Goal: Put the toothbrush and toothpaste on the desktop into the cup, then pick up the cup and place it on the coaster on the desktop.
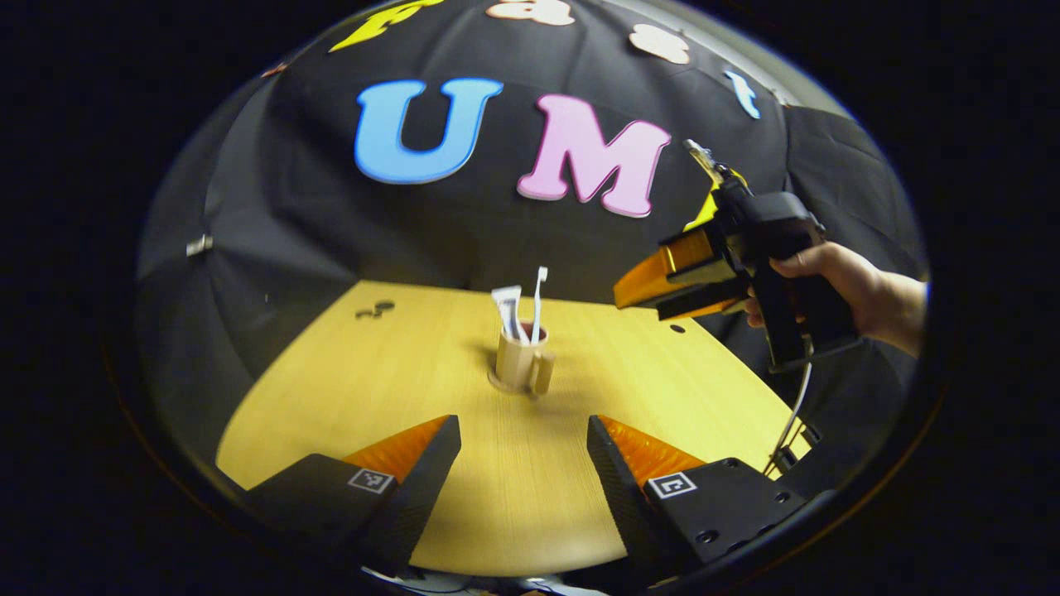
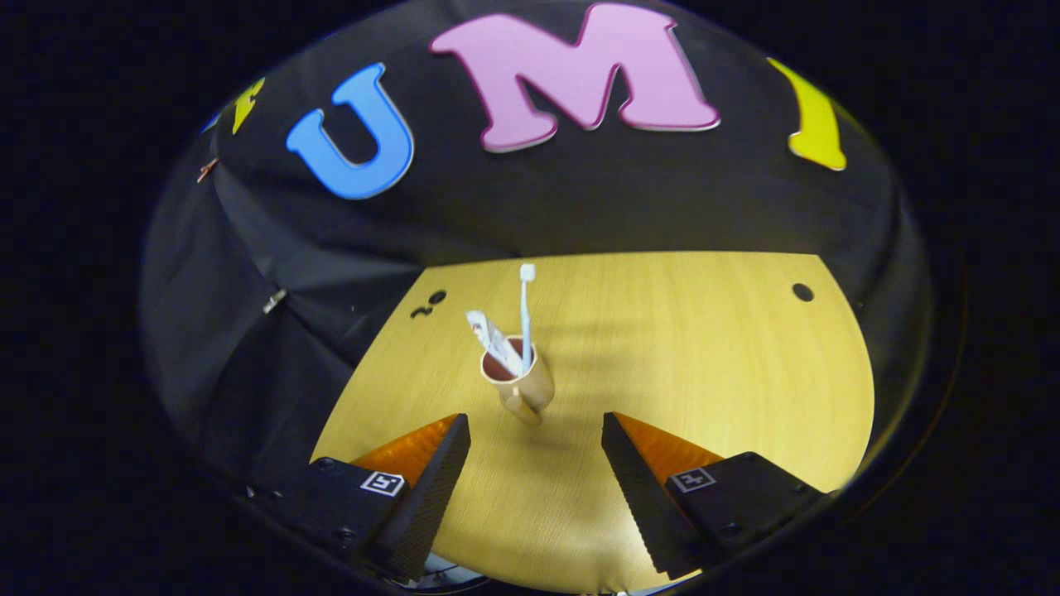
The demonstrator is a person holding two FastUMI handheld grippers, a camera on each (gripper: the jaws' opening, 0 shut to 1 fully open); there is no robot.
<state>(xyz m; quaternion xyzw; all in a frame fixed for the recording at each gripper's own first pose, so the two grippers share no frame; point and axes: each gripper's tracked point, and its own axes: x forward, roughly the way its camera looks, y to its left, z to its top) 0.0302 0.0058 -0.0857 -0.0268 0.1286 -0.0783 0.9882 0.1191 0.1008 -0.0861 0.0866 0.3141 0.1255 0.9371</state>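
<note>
Tan cup (image 2: 522,382), white toothbrush (image 2: 525,314), yellow woodgrain desktop (image 2: 704,364).

I see bright desktop (image 1: 397,364), dim booth around it; soft shadow right of cup (image 2: 520,382). Heavy fisheye warp at edges, focus ok.

A light wood desktop (image 1: 431,348) with fine grain running along it stands in a booth closed in by black cloth (image 1: 273,215), which hangs in folds behind and to both sides. A small round hole (image 2: 802,291) sits near the desktop's far edge, and a small dark mark (image 2: 429,303) lies near another far corner. Light falls from above, leaving soft shadows on the wood.
</note>
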